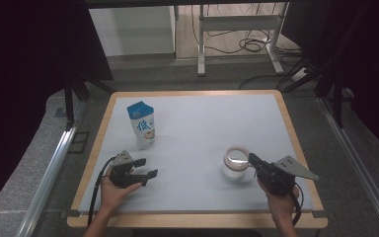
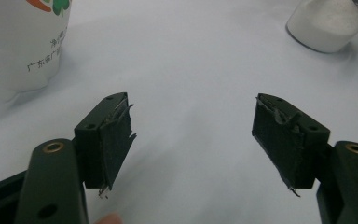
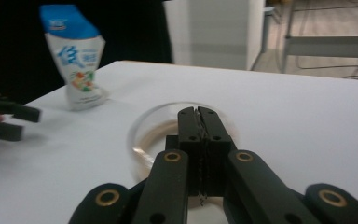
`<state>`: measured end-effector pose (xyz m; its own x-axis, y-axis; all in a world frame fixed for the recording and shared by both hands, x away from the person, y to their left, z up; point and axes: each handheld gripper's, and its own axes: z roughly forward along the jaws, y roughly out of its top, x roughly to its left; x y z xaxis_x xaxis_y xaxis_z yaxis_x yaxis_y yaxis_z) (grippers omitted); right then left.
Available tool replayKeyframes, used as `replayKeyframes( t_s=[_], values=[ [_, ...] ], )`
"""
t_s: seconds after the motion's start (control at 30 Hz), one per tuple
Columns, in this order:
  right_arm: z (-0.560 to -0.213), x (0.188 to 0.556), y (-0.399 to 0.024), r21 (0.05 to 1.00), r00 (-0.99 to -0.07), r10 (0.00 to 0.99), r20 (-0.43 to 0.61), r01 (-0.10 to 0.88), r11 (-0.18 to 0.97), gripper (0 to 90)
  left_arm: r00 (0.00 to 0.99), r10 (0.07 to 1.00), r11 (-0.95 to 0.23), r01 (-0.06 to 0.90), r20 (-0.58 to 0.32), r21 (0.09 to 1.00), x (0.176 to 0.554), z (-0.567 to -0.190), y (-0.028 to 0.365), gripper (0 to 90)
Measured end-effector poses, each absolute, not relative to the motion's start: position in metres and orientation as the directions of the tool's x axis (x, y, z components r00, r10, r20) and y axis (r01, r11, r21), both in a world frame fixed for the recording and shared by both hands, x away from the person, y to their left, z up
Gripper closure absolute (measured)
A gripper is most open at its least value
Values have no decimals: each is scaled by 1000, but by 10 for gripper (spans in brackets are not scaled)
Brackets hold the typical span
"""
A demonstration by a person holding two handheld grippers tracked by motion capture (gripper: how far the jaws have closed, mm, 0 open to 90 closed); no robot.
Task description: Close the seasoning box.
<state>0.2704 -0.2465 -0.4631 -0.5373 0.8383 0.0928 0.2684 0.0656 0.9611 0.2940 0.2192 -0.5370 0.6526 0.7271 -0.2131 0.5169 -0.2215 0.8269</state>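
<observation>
The milk carton (image 1: 141, 125) stands upright at about ten o'clock on the white table (image 1: 202, 123), white with a blue gabled top. A large blue Chinese character sits on its front above a small fruit picture; in my left gripper view I see a clover, an orange shape and lines of small Chinese print low on its side, too fine for me to read.

The glass jar (image 1: 236, 163) stands at about four o'clock on the table, round, clear-walled and open-topped, with white powder filling its lower part.

My left gripper (image 1: 145, 168) lies low at about seven o'clock, well apart from the carton behind it. Its jaws are spread wide with nothing but bare tabletop between them; the black pads (image 2: 114, 140) are torn and ragged at the edges.

My right gripper (image 1: 251, 158) comes in from five o'clock, its jaws pressed together with nothing between them. Their tip is over the jar's near rim; I cannot tell whether it touches the glass.
</observation>
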Motion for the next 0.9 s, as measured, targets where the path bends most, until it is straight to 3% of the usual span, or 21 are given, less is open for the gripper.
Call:
replayKeyframes(
  t_s=[0.17,0.33,0.43,0.9],
  values=[
    [-472,279,-283,956,-460,879,126,292,16,828,652,729,-229,521,-210,823,295,-538,219,282],
    [-489,290,-307,947,-382,919,98,319,32,545,651,729,-232,524,-211,819,296,-540,217,281],
    [-500,296,-316,939,-380,918,109,343,31,478,648,733,-236,527,-206,817,297,-541,216,279],
    [-519,303,-322,922,-405,912,61,373,104,358,628,746,-210,540,-224,815,297,-544,219,271]
  ],
)
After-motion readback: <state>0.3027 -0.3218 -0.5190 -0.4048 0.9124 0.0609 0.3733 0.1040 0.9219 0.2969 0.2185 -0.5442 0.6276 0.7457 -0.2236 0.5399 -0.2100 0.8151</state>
